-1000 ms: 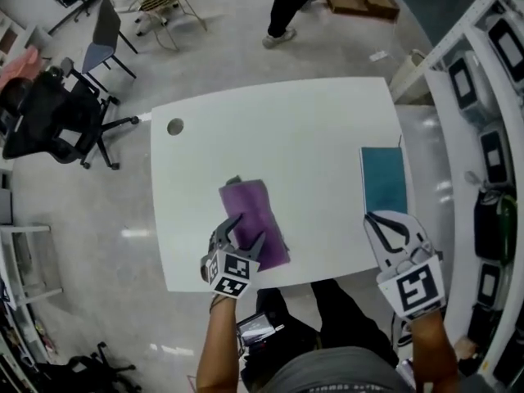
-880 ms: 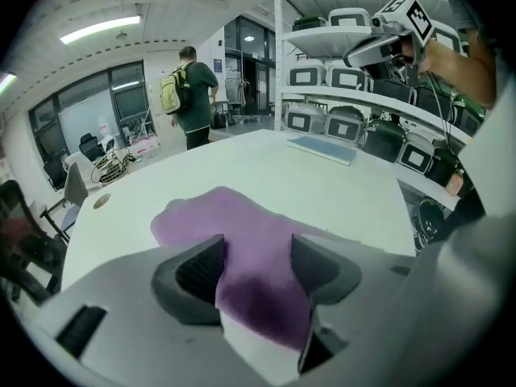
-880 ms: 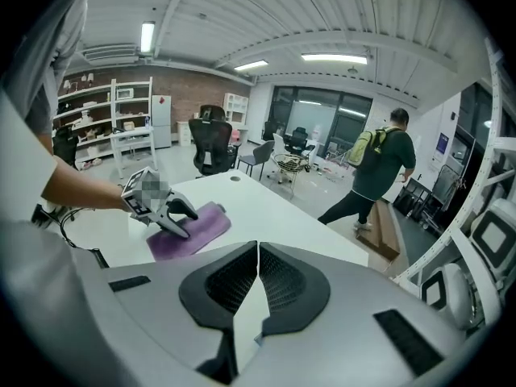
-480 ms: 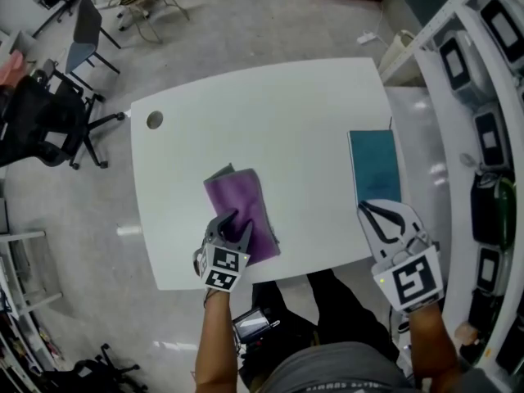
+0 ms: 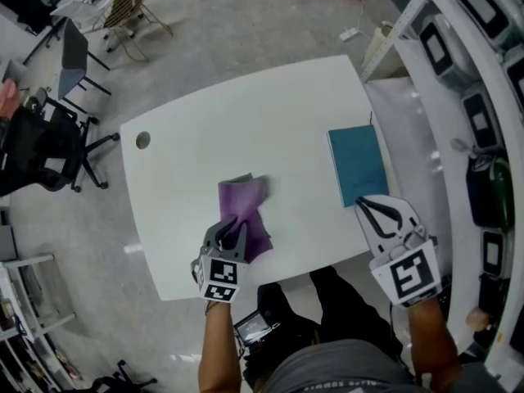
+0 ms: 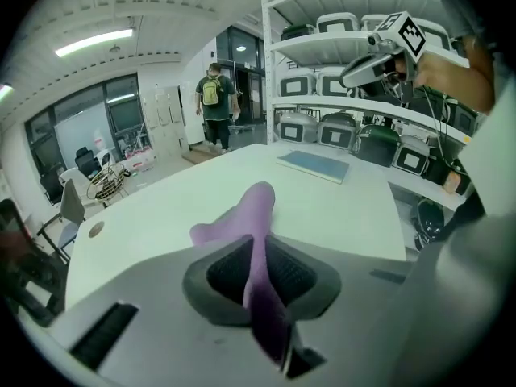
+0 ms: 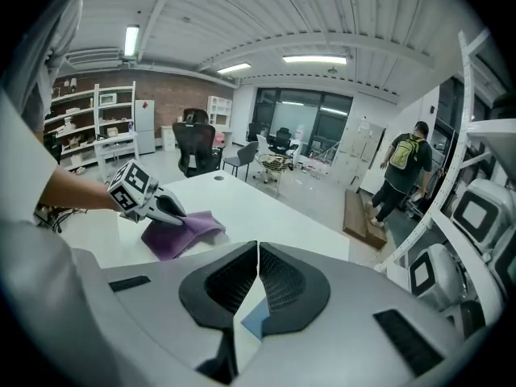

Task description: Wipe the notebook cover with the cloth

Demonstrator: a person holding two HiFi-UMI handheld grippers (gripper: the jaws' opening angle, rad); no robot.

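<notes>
Off the table's (image 5: pixel 270 121) left edge stands 1 black office chair (image 5: pixel 37 150), with open floor between it and the tabletop. Near the left far corner the top has 1 round hole (image 5: pixel 143 140); the surface around it is bare white. Toward the near edge, left of the middle, lies 1 purple cloth (image 5: pixel 246 207), bunched, its near end raised. The left gripper (image 5: pixel 236 226) has that end between its pads, the jaws closing to a narrow gap with the fabric pinched in it. A broad bare stretch of tabletop separates the cloth from 1 teal notebook (image 5: pixel 358 164), which lies flat close to the right edge, long side running along it, well apart from the cloth. The right gripper (image 5: pixel 362 205) hangs above the table's near right part, its tips just beside the notebook's near left corner, jaws together with nothing between them. Beyond the right edge runs shelving (image 5: pixel 483 97) with grey cases, close to the table, so 2 grippers work 1 table
</notes>
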